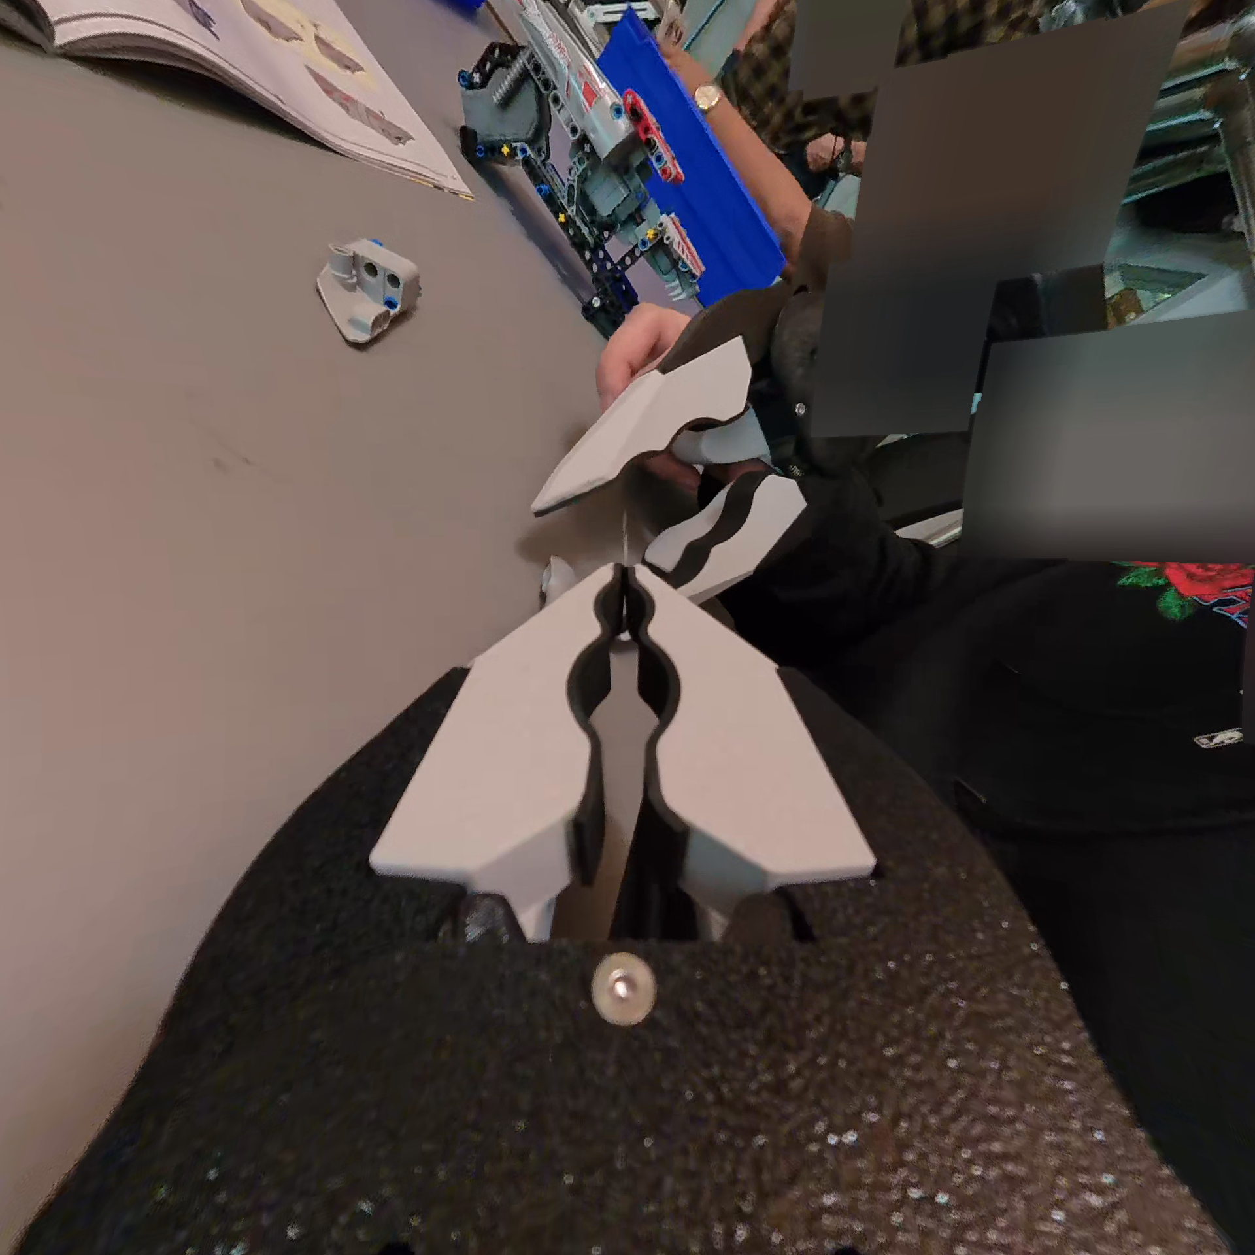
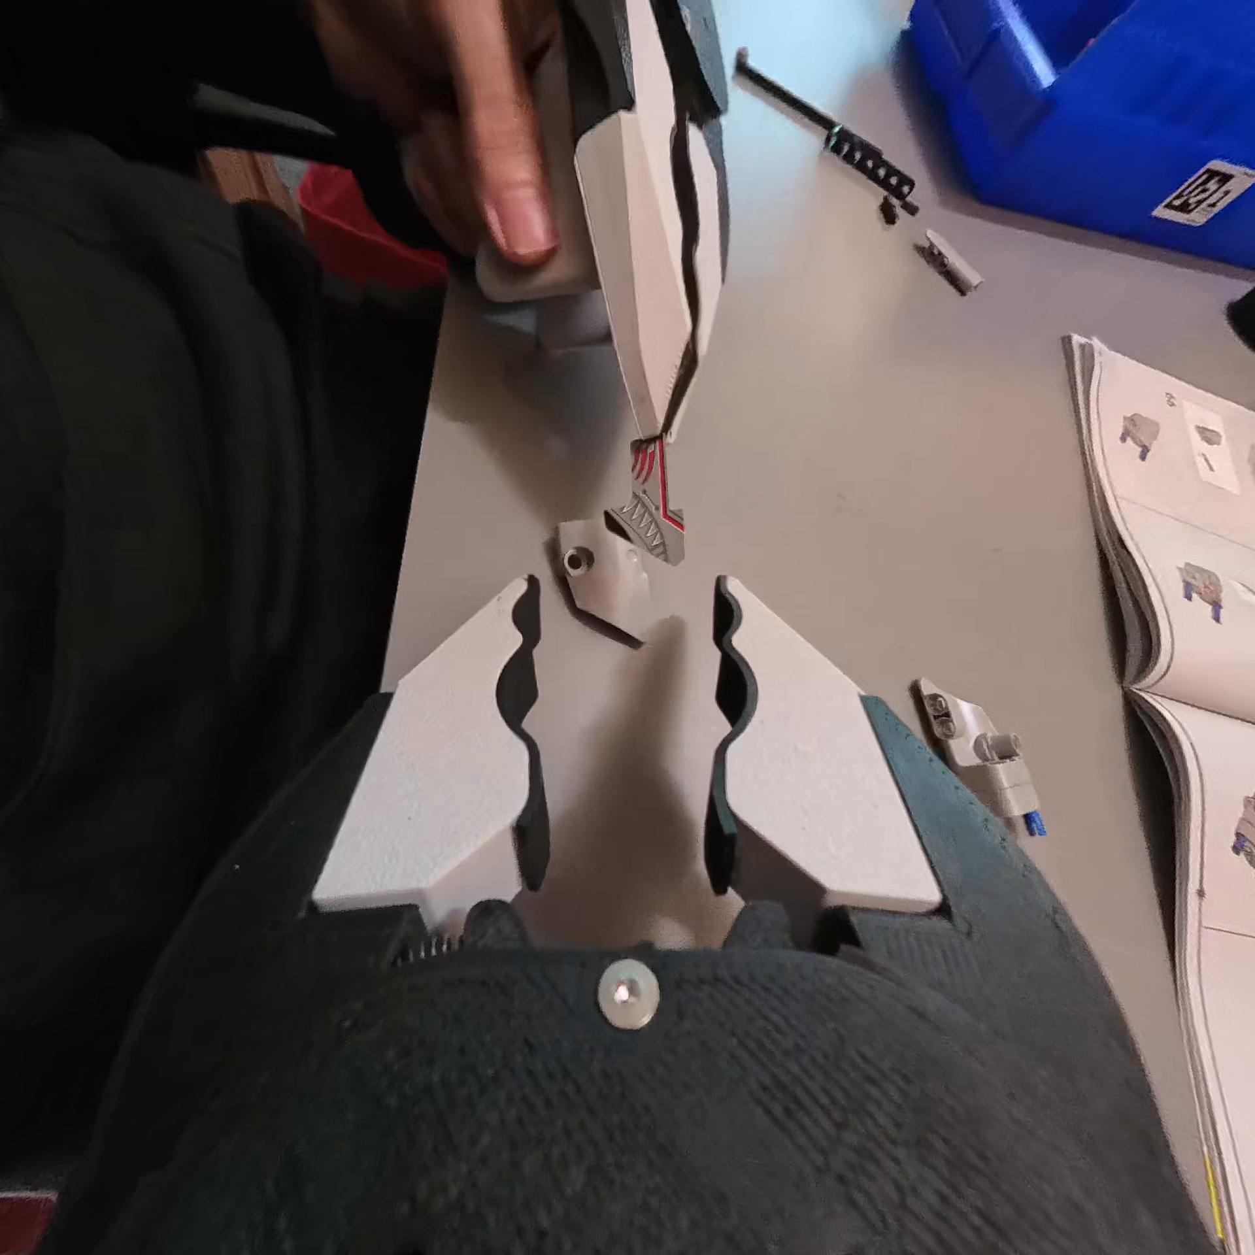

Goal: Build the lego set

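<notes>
Working over a grey surface [image 1: 204, 543], with the big items pushed to the far edges, probably to leave the middle free: open instruction booklet [image 2: 1168, 611] kept within sight for reference, blue bin [image 2: 1086, 102] and part-built model [image 1: 577, 156] parked well apart from the action

Nearer in, left hand-held gripper [image 1: 625, 577] pressed together on a printed sticker [image 2: 648, 516], pinching only its top edge so the rest hangs free, most likely to keep the adhesive side untouched. Hovering just above a light grey panel [image 2: 597, 591] lying flat on the surface, apparently the piece meant to take the sticker

Right hand-held gripper [image 2: 625, 591] spread wide, straddling the near end of that panel without gripping it; looks poised to steady the panel while the sticker goes down

Off to the side, a small grey sub-assembly [image 1: 370, 292] with blue pins, set down as if waiting its turn. Farther back, a black beam on an axle [image 2: 849, 149] and a small grey piece [image 2: 951, 261], loose and unused

Hard to make out: in the left wrist view, sticker seen edge-on as a mere pale sliver, panel almost wholly hidden behind the fingers. Cannot tell whether the sticker's lower corner touches the panel or hangs just clear. Booklet and bin cut off by the frame; model's far end hidden
</notes>
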Demonstrator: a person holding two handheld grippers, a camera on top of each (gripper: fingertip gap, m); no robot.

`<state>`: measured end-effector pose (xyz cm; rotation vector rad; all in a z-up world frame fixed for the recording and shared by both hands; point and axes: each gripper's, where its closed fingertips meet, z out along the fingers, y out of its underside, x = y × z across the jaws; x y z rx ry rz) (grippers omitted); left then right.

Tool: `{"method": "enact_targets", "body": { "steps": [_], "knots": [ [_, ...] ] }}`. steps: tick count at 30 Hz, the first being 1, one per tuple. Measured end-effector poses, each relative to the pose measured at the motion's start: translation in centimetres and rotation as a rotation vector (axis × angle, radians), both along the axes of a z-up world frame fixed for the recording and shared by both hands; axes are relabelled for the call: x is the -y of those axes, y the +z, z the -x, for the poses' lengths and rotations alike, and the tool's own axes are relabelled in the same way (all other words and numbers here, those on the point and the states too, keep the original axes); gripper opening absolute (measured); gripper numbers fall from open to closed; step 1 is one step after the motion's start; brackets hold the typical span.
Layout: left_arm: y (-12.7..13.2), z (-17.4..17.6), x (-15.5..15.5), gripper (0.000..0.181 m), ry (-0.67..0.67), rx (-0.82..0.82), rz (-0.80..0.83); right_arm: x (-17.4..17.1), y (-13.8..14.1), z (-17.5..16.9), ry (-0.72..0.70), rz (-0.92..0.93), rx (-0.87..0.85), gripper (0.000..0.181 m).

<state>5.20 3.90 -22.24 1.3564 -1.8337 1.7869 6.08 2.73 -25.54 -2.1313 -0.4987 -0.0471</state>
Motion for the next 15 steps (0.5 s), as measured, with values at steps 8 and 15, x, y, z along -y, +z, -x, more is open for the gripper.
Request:
{"method": "enact_targets", "body": {
  "steps": [8,15],
  "knots": [
    [-0.05,-0.22,-0.28,0.0,0.071,0.01,-0.01,-0.44,-0.97,-0.06,0.002,0.067,-0.013,0.024],
    [-0.72,-0.39,-0.36,0.0,0.087,-0.034,-0.039,-0.56,-0.96,-0.31,-0.026,0.067,-0.014,0.023]
  ]
}}
